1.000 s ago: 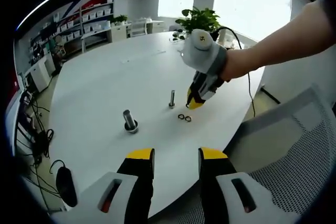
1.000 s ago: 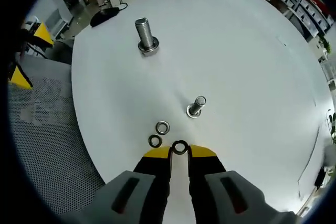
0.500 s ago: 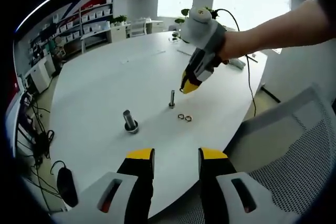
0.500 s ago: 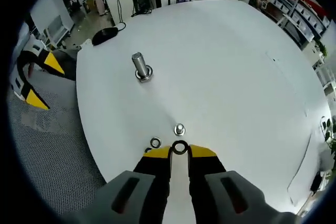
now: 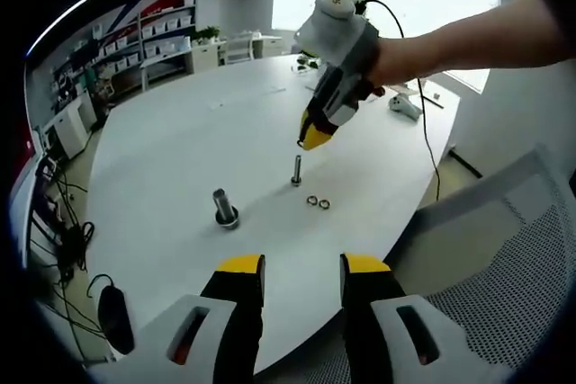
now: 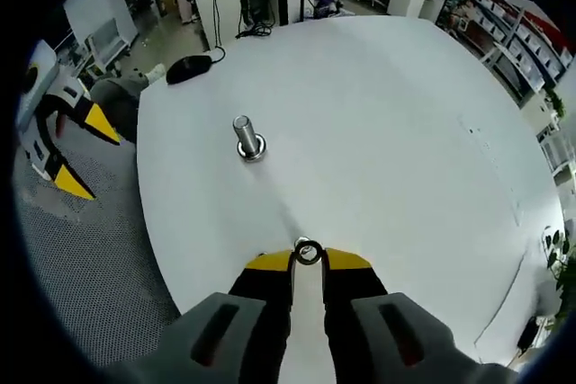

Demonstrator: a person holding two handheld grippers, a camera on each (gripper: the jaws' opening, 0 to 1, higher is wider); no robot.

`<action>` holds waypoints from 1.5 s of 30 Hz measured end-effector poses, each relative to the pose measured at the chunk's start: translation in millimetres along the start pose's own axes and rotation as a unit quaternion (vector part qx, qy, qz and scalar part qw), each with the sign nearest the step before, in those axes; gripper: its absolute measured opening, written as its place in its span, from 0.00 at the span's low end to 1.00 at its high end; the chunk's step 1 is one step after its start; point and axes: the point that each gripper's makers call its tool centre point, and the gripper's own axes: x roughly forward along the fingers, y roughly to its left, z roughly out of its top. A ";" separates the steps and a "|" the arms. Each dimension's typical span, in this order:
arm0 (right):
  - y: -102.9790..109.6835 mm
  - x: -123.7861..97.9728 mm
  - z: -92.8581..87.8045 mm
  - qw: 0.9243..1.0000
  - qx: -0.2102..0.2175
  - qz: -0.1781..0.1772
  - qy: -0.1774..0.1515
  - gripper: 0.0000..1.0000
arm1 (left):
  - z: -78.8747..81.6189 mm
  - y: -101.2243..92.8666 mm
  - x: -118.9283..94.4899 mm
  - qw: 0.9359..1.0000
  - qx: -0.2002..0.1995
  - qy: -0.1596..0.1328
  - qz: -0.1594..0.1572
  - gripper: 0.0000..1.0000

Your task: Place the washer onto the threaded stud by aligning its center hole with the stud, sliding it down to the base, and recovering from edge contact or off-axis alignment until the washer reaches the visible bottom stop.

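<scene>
Washer, small dark metal ring (image 6: 308, 253), pinched between the yellow tips of the right gripper (image 6: 308, 260) at lower centre of the right gripper view. Seen from the left gripper view, right gripper (image 5: 313, 137) hanging above the slim upright threaded stud (image 5: 296, 171) at centre frame, tips just above and slightly right of its top. In the right gripper view, stud top peeking out just behind the held ring, so alignment close but not yet confirmed on axis.

Judged progress: pickup done, carry over the stud about done; threading the hole over the tip, sliding down to the base stop and releasing not yet done.

Left gripper (image 5: 299, 267) idle at bottom of its own view, jaws parted with nothing between. Two spare small rings (image 5: 317, 201) lying on the round white table (image 5: 162, 159) right of the stud; thicker grey bolt in a collar (image 5: 222, 207) left of centre.

No readable writing or brand marks anywhere.
</scene>
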 end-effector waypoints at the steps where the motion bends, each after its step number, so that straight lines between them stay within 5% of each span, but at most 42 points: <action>1: 1.1 2.6 -0.8 1.000 0.001 0.003 0.004 0.14 | -0.3 0.2 0.0 1.000 0.000 0.000 0.000 0.32; 29: 8.8 19.4 -6.6 0.998 -0.025 0.006 0.052 0.14 | 1.9 0.4 -0.7 1.000 0.000 -0.001 -0.002 0.32; 45: 6.3 47.6 -18.8 0.997 -0.014 0.014 0.079 0.14 | 0.4 -2.3 0.5 1.000 -0.004 0.000 -0.008 0.32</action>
